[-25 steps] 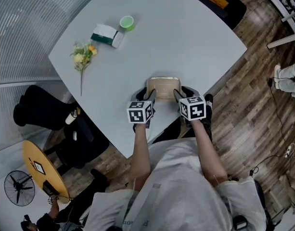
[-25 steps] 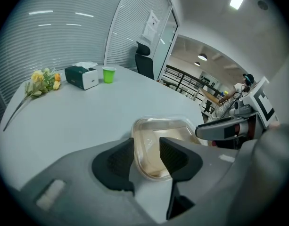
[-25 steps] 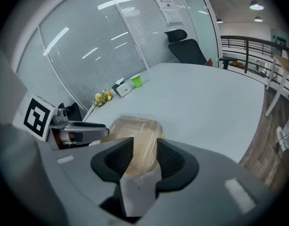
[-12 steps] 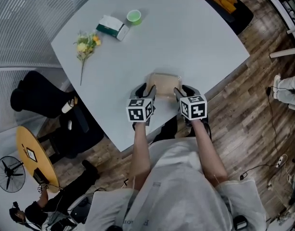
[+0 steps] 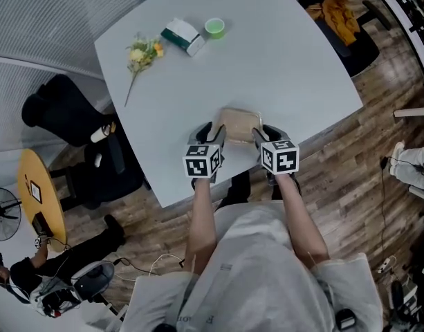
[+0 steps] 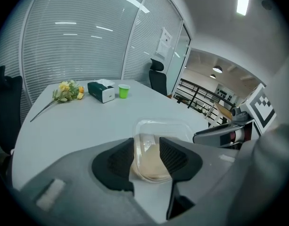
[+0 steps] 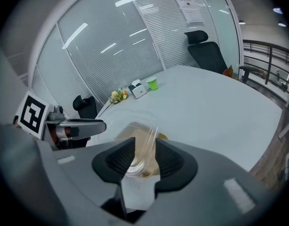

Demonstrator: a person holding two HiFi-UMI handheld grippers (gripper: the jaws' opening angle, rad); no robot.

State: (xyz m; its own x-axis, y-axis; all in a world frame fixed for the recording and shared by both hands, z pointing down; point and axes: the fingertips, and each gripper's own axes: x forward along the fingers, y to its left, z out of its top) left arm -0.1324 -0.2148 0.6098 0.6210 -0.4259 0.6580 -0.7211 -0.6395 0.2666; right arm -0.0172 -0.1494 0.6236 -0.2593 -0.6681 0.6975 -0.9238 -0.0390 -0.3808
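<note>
A clear plastic lidded container (image 5: 238,124) with tan contents is held between my two grippers over the near edge of the white table (image 5: 281,68). My left gripper (image 5: 215,137) is shut on its left rim, and the container (image 6: 156,145) sits between the dark pads of the gripper (image 6: 146,157). My right gripper (image 5: 256,138) is shut on its right rim. In the right gripper view the container (image 7: 135,142) tilts up out of the gripper (image 7: 140,159). Each gripper shows in the other's view: the right gripper (image 6: 224,132), the left gripper (image 7: 73,126).
At the table's far side lie a yellow flower sprig (image 5: 144,52), a green-and-white tissue box (image 5: 184,36) and a green cup (image 5: 214,26). A black chair (image 5: 73,137) stands left of the table, another with an orange garment (image 5: 339,12) at the far right. A yellow round table (image 5: 39,192) is at the left.
The head view has pulled back and the table looks smaller. Both grippers keep their hold, and the container now stands higher and more tilted against the table in the gripper views.
</note>
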